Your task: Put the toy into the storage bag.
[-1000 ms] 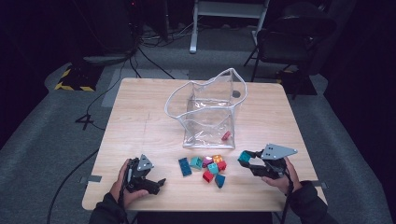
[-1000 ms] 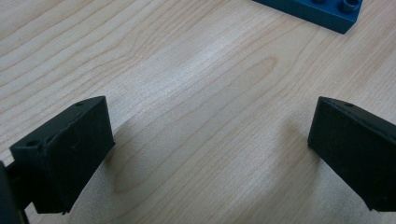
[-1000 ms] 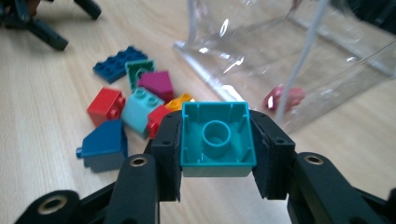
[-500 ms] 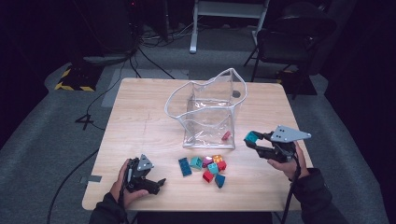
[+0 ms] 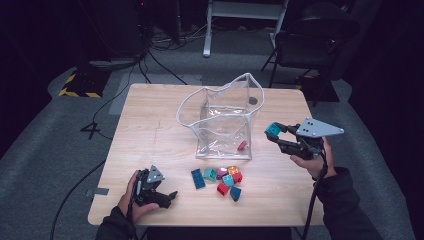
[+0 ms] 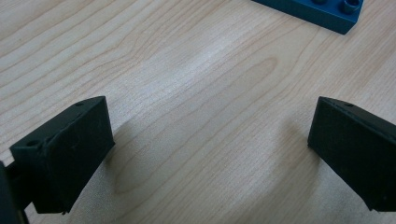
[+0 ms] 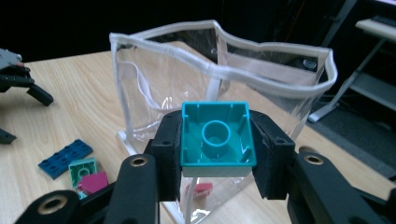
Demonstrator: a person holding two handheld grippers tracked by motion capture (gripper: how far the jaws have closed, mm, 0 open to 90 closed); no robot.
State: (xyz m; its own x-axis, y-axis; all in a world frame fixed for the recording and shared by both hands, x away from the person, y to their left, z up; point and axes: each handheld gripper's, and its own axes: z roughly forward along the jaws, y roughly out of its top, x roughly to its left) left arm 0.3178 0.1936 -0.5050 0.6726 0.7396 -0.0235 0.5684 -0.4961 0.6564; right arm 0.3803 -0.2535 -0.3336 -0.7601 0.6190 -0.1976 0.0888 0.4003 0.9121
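Observation:
My right gripper (image 5: 276, 136) is shut on a teal brick (image 5: 273, 130), held in the air just right of the clear plastic bag (image 5: 222, 120). Seen from the right gripper view, the teal brick (image 7: 217, 134) sits between the pads with its hollow underside facing the camera, and the clear bag (image 7: 219, 79) stands open behind it. A red brick (image 5: 242, 145) lies inside the bag. Several loose bricks (image 5: 223, 178) lie in front of the bag. My left gripper (image 5: 169, 197) rests open on the table at the front left; its jaws stand wide over bare wood near a dark blue brick (image 6: 314, 10).
A wooden table (image 5: 150, 120) bears everything. A dark blue flat brick (image 5: 197, 178) lies left of the pile. Beyond the table are a black chair (image 5: 310, 42), a white frame's leg (image 5: 207, 30) and cables on grey floor.
My right gripper has risen from the table's front right with the teal brick and moved toward the bag's right side. The left gripper has stayed put.

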